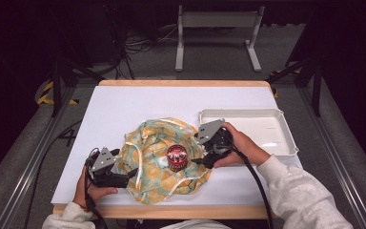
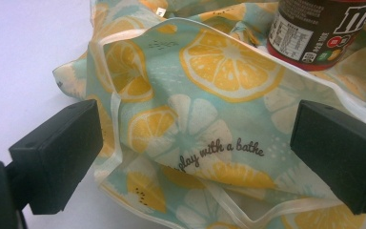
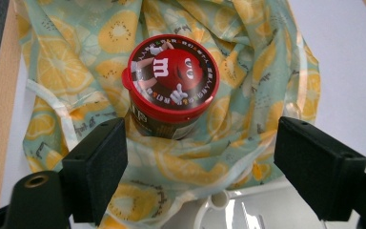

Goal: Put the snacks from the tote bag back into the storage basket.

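A white tabletop with a wooden edge carries a lemon-print cloth bag, crumpled near its front edge. We see a red-lidded candy cup standing upright on the cloth at its middle. The left tool rests at the bag's left edge, jaws spread with cloth lying loose between them. The right tool, just right of the cup, hangs released, grasping nothing. A white tray lies beside it.
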Demonstrator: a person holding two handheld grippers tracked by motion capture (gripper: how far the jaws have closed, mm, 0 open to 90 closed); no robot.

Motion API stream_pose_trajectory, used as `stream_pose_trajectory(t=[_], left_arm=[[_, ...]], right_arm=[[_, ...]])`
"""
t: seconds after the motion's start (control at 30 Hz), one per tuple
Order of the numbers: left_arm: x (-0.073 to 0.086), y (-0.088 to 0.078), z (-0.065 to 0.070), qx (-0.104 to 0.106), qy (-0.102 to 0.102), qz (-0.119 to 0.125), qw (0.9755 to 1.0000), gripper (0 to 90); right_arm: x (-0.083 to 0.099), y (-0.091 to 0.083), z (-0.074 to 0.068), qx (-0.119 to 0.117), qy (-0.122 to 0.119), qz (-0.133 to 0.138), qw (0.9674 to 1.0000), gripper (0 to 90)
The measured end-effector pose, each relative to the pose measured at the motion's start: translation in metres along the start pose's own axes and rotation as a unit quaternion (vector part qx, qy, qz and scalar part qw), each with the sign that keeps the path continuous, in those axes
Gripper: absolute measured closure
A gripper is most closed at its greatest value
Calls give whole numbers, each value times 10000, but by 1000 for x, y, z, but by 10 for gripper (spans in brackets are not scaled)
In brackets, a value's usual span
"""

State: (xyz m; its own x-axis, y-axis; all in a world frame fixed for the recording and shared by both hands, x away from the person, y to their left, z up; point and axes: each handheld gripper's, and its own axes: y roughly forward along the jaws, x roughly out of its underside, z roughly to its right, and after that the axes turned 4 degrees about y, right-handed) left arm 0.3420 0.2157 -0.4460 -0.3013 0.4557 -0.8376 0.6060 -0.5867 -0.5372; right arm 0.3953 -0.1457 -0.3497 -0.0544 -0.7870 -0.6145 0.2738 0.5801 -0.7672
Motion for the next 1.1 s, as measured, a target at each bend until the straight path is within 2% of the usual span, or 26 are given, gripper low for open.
stream_pose_trajectory(t=[0.2,0.27,0.43,0.63,0.73,0.93,1.1], left_arm=[[0,0,0,-24,-1,-17,10000,44],[1,0,0,-24,5,-19,10000,44],[2,-1,-1,-28,-14,-16,10000,41],[1,-1,1,-20,8,-32,10000,41],[1,-2,0,-96,-10,-55,9999,42],[1,-2,1,-87,14,-58,9999,43],[1,-1,2,-95,27,-115,9999,43]], right_arm=[[-11,11,-1,-145,-80,-87,9998,194],[-14,14,-1,-261,-73,-114,9996,194],[-19,22,-2,-299,-104,-244,9992,191],[-24,31,-3,-461,-108,-400,9981,179],[-26,38,-5,-550,-175,-536,9969,179],[-29,47,-5,-505,-144,-695,9962,176],[-30,54,-2,-592,-115,-804,9949,166]])
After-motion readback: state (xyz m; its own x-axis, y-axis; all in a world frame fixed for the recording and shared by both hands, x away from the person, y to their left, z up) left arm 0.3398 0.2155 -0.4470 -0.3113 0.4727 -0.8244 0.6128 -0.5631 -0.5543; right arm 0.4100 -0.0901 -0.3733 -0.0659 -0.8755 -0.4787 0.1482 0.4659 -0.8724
